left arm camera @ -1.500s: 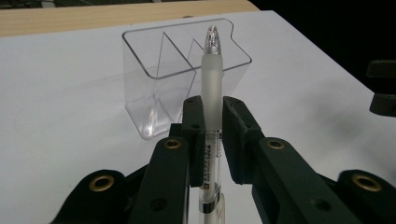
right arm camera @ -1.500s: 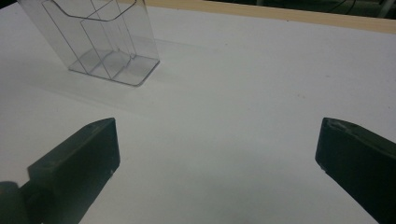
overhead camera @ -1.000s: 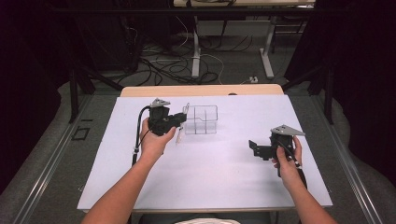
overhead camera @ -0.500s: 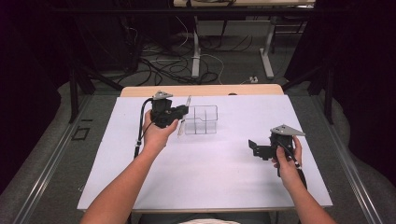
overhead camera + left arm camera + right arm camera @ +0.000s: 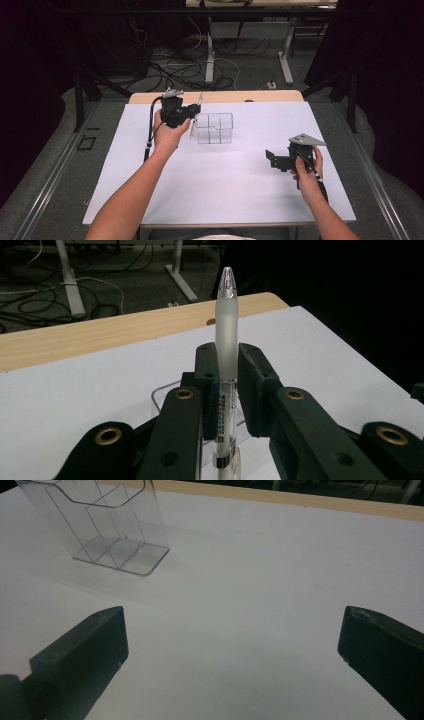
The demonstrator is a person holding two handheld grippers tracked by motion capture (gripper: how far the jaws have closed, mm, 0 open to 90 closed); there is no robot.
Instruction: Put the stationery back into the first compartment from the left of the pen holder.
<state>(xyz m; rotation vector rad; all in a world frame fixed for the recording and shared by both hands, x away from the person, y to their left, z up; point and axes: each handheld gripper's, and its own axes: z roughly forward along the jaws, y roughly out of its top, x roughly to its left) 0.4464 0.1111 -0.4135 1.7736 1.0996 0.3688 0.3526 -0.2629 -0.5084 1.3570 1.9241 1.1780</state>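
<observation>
You are holding a slim translucent plastic pen (image 5: pixel 226 335), likely light, stiff and slippery, upright by its mid-barrel in your left gripper (image 5: pixel 226 370) beside the clear acrylic compartment organiser (image 5: pixel 215 128), while your right gripper (image 5: pixel 232 645) is hanging wide open, empty

The holder (image 5: pixel 215 128) stands on the table (image 5: pixel 225 200), toward its far edge. Just left of the holder, the left gripper (image 5: pixel 186 114) grips a pen (image 5: pixel 226 340) upright. The right gripper (image 5: pixel 272 159) hovers well apart to the holder's right, nearer the person.
</observation>
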